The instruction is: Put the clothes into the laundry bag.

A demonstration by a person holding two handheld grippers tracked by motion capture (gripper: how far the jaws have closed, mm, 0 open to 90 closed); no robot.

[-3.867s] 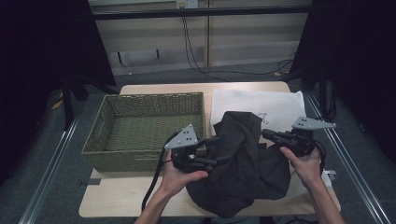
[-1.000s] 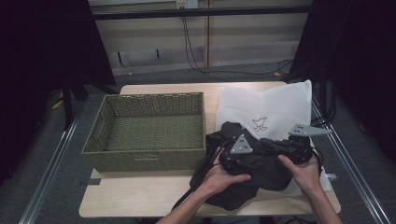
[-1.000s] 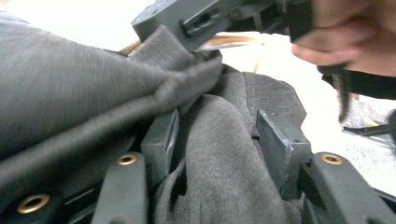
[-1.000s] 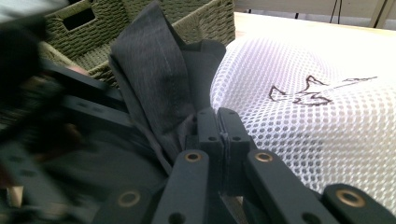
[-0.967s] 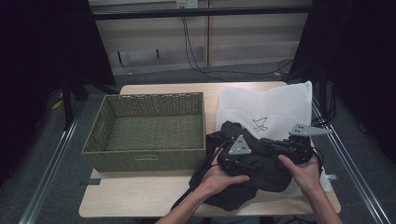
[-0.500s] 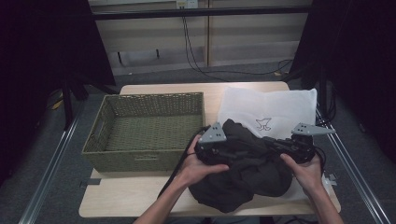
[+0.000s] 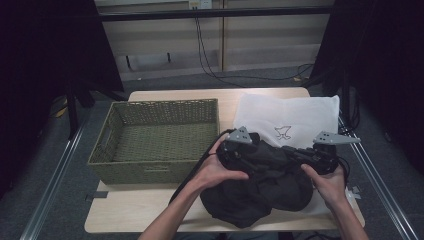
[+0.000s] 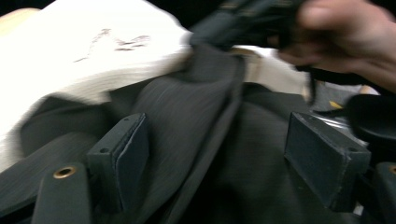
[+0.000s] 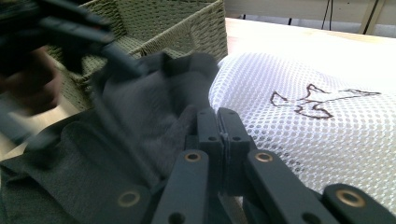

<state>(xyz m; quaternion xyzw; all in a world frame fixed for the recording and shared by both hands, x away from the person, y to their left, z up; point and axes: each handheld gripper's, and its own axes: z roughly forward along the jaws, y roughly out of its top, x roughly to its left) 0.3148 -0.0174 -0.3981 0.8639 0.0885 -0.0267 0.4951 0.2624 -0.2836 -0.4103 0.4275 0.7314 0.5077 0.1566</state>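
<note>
The left gripper [image 8: 219,158] has just been opened and drawn back toward nine o'clock; its jaws stand apart over the crumpled dark grey garment [image 7: 260,192] at the counter's [image 7: 145,210] five o'clock. The fold is judged released. The right gripper [image 9: 220,123] is clamped on the garment's edge beside the white mesh bag [image 7: 295,117].

Garment [image 7: 260,185] right of basket [image 7: 155,140] (touching).

Left gripper [image 7: 248,153] with jaws just spreading apart, right gripper [image 7: 305,159] with jaws pressed together.
</note>
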